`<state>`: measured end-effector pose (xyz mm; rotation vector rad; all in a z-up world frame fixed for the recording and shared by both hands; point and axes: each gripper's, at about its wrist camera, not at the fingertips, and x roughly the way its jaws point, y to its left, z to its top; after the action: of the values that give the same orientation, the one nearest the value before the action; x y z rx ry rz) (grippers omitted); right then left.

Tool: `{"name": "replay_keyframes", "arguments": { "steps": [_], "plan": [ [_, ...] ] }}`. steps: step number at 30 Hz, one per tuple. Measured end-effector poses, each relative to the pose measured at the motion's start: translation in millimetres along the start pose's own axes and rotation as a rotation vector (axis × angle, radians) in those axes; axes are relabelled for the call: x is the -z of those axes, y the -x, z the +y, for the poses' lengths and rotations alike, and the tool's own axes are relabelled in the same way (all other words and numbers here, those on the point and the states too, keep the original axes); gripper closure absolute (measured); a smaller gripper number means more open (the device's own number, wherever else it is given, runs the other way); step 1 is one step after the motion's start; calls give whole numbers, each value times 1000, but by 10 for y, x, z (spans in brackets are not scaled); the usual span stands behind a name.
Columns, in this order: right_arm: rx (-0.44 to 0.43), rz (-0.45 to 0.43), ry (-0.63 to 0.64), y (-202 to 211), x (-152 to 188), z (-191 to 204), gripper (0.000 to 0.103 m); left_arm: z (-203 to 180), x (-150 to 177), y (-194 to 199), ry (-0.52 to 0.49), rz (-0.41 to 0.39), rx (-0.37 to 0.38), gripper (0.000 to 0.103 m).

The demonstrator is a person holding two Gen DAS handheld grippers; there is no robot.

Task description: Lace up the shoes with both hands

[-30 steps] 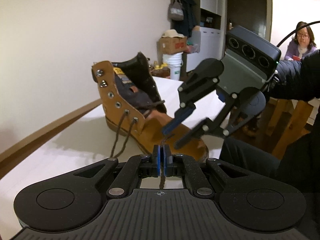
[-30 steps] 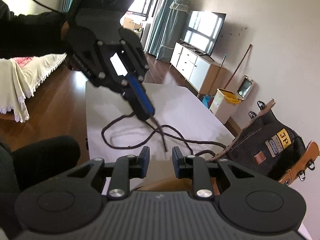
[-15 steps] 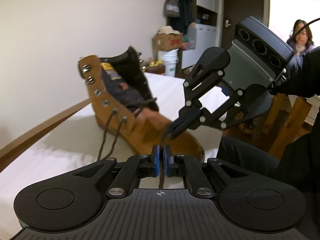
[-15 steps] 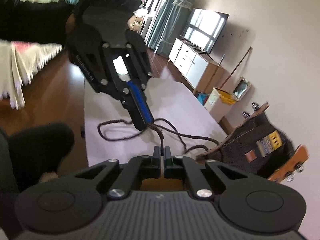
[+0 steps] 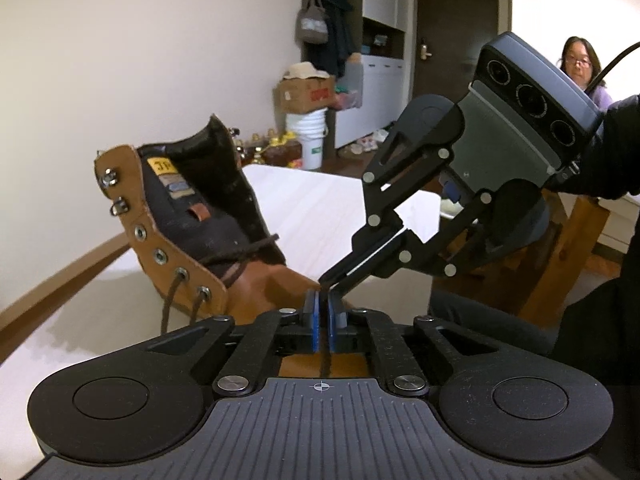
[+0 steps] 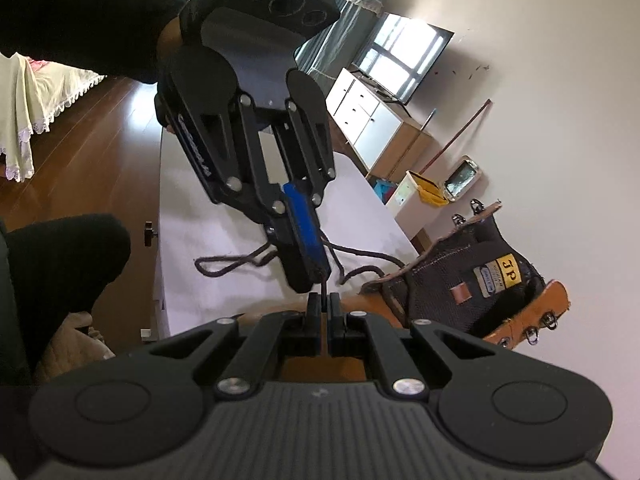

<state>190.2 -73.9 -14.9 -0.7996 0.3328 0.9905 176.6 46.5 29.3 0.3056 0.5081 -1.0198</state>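
A tan boot [image 5: 256,292] with a black tongue lies on the white table [image 5: 320,208], its dark brown lace [image 6: 236,262] threaded through the lowest eyelets. My left gripper [image 5: 323,304] is closing its blue pads tight on a strand of the lace. My right gripper [image 5: 325,283] reaches in from the right, tip to tip with it. In the right wrist view my right gripper [image 6: 323,302] is shut on the same strand, just below the left gripper [image 6: 316,278]. The boot [image 6: 480,280] lies to the right there, and the slack lace loops across the table [image 6: 192,200].
A person [image 5: 580,64] sits at the back right behind wooden furniture [image 5: 560,248]. A cardboard box [image 5: 306,94] rests on a white bucket by the far wall. A bed [image 6: 40,92], a white cabinet [image 6: 368,116] and a yellow bin [image 6: 420,196] stand beyond the table.
My right gripper has gone from open to shut on the lace. The two grippers have drawn together until their tips meet, and the right one has rolled somewhat.
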Motion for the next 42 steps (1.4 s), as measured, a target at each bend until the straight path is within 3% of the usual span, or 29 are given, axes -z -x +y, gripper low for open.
{"name": "replay_keyframes", "arguments": {
  "steps": [7,11,13,18,35,42],
  "plan": [
    [76,-19,-148,113,191,-242,96,71,-161,4,-40,-21,-72,100],
    [150,-34,-334,164,354,-471,82,197,-300,-68,-77,-15,-126,100],
    [187,-47,-448,203,473,-599,82,218,-341,-110,-95,-7,-132,100],
    [211,-76,-585,241,663,-747,75,269,-453,-306,-153,47,-132,100],
    [183,-147,-652,145,890,-863,71,200,-705,-624,-261,320,-159,100],
    [195,-165,-675,183,943,-880,67,272,-703,-659,-245,324,-102,100]
  ]
}}
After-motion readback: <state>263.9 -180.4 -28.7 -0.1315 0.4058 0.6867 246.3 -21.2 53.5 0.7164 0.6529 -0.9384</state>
